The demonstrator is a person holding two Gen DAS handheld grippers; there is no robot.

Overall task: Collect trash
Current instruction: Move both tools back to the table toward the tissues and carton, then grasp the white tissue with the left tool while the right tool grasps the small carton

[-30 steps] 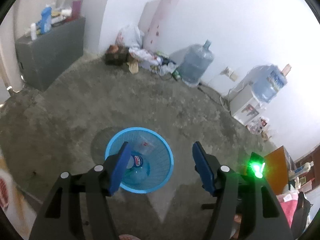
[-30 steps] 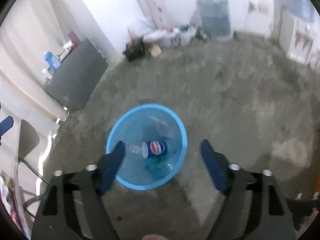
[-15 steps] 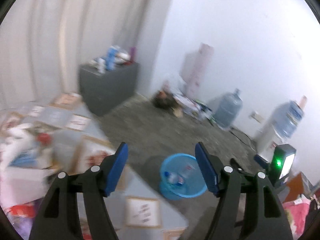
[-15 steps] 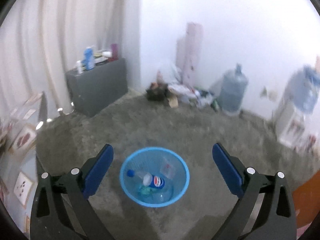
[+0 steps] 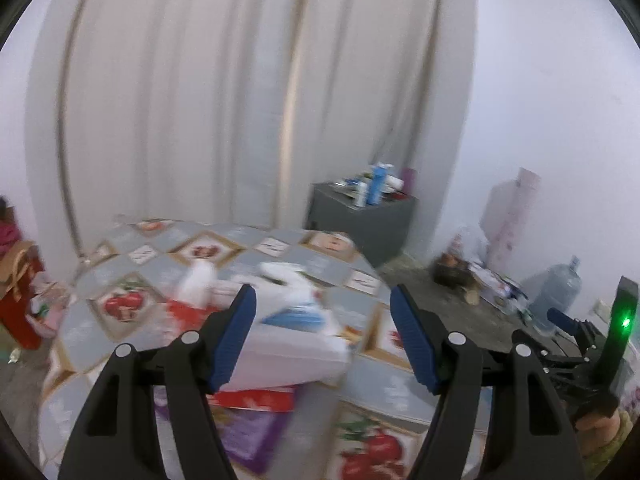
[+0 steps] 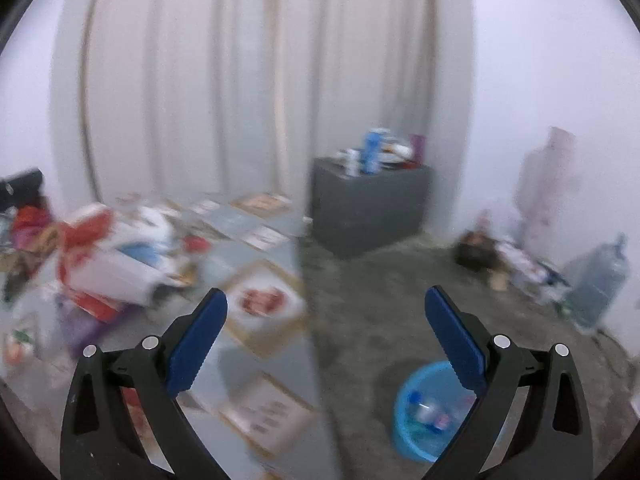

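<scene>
Left gripper (image 5: pixel 322 334) spread partway, empty, above bench (image 5: pixel 360 384) with fruit-print cloth, pointed at blurred heap of white box (image 5: pixel 288 350) and red packets. Right gripper (image 6: pixel 326 330) jaws just widened to full spread, nothing between them, over bench edge. Blue basket (image 6: pixel 404 438) on grey floor, lower right, holding bottle (image 6: pixel 430 412) and other trash.

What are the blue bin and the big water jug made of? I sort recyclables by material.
Blue bin: likely plastic, its wall looking perforated and slightly see-through. Water jug: probably clear bluish plastic, glossy, translucent body with a narrow neck. Motion blur leaves both uncertain.
</scene>
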